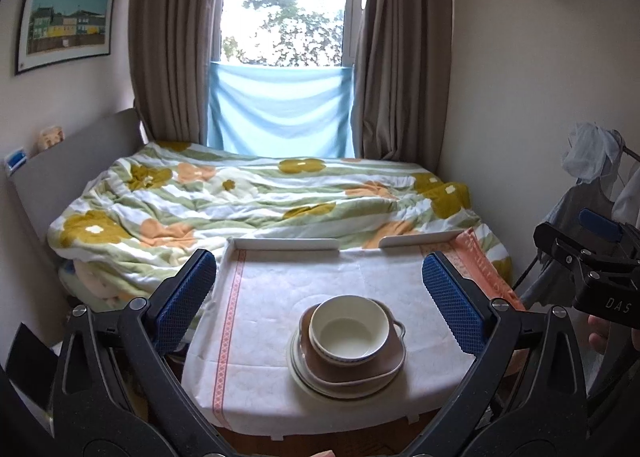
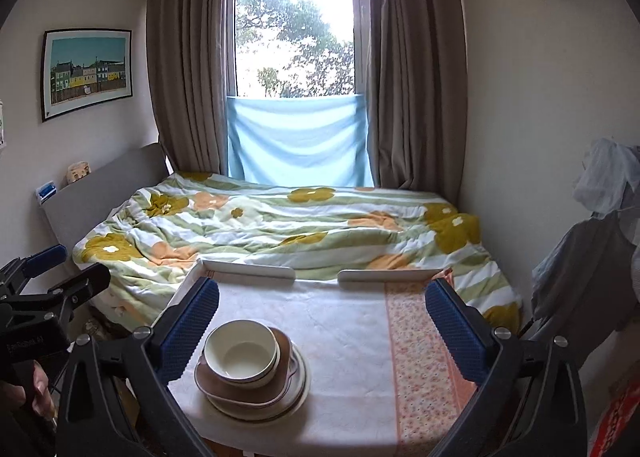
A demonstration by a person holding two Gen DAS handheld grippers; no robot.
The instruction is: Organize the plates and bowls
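The left claw (image 1: 319, 289) stood wide open, its two blue-padded fingers (image 1: 182, 299) spread to either side of the view with nothing between them and nothing touched. The right claw (image 2: 322, 315) was likewise fully open and empty, raised above the tabletop (image 2: 344, 321).

The dishes sat in one stack on the tabletop's white cloth (image 1: 280, 281). A cream bowl (image 1: 350, 333) sat on top, upright and empty. Under it lay a brown squarish dish (image 1: 390, 363) with a small handle on one side, and beneath that a pale round plate (image 1: 298, 371) whose rim showed around the brown dish. Whether more plates lay in the pile could not be told. In the left wrist view the stack was near the front of the tabletop, between the fingers and below them; in the right wrist view it sat toward the left, just beside the left-hand finger (image 2: 188, 327) in the picture but apart from it.

The cloth carried an orange patterned band (image 2: 420, 357) along one side. Two low white rails (image 1: 286, 244) edged the far side of the tabletop, with a gap between them. Beyond it lay a bed (image 2: 280, 225) under a flowered quilt, then a window (image 2: 296, 29) with brown curtains and a light-blue cloth (image 2: 298, 141) hung across its lower part. A framed picture (image 1: 66, 19) of houses hung on the left wall.
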